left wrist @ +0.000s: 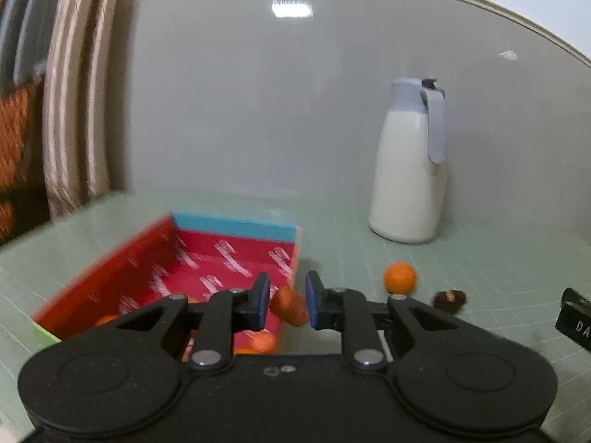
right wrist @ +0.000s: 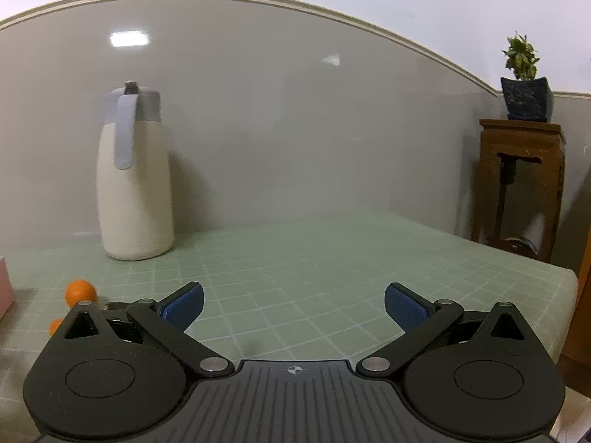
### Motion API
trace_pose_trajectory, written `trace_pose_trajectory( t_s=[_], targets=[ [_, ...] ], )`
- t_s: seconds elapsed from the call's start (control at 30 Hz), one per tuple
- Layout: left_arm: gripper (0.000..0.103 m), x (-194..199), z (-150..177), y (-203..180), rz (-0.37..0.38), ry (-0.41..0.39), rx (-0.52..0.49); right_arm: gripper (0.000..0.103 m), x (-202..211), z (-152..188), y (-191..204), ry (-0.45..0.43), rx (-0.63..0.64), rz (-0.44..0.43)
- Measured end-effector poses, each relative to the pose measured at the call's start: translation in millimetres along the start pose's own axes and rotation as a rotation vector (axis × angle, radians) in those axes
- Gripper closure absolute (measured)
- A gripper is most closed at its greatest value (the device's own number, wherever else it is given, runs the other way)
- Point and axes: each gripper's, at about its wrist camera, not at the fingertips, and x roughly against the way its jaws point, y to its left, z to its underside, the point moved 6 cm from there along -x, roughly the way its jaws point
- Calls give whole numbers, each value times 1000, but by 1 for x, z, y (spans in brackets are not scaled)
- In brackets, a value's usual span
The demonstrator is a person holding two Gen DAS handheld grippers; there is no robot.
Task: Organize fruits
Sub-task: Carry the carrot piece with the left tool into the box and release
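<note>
In the left wrist view my left gripper (left wrist: 287, 304) is shut on a small orange fruit (left wrist: 289, 306) and holds it over the right edge of a red box (left wrist: 147, 258) with a blue far wall. More orange fruits (left wrist: 263, 342) lie inside the box. A round orange fruit (left wrist: 400, 277) and a dark brown fruit (left wrist: 449, 298) lie on the green mat to the right. In the right wrist view my right gripper (right wrist: 293, 304) is wide open and empty above the mat; the orange fruit (right wrist: 79, 291) lies at its left.
A white jug (left wrist: 406, 170) with a grey-blue lid stands at the back by the grey wall; it also shows in the right wrist view (right wrist: 133, 177). A wooden stand (right wrist: 521, 184) with a potted plant is beyond the table's right edge. Striped curtains (left wrist: 74, 92) hang at left.
</note>
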Motion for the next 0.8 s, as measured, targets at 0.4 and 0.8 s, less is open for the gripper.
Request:
trace_pose_trajectory(
  t_s=[0.4, 0.8],
  targets=[
    [83, -11, 2, 53, -119, 92, 112, 0, 2, 3, 18, 4, 18, -59],
    [24, 16, -4, 84, -245, 6, 94, 0, -5, 5, 45, 140, -36, -272]
  ],
)
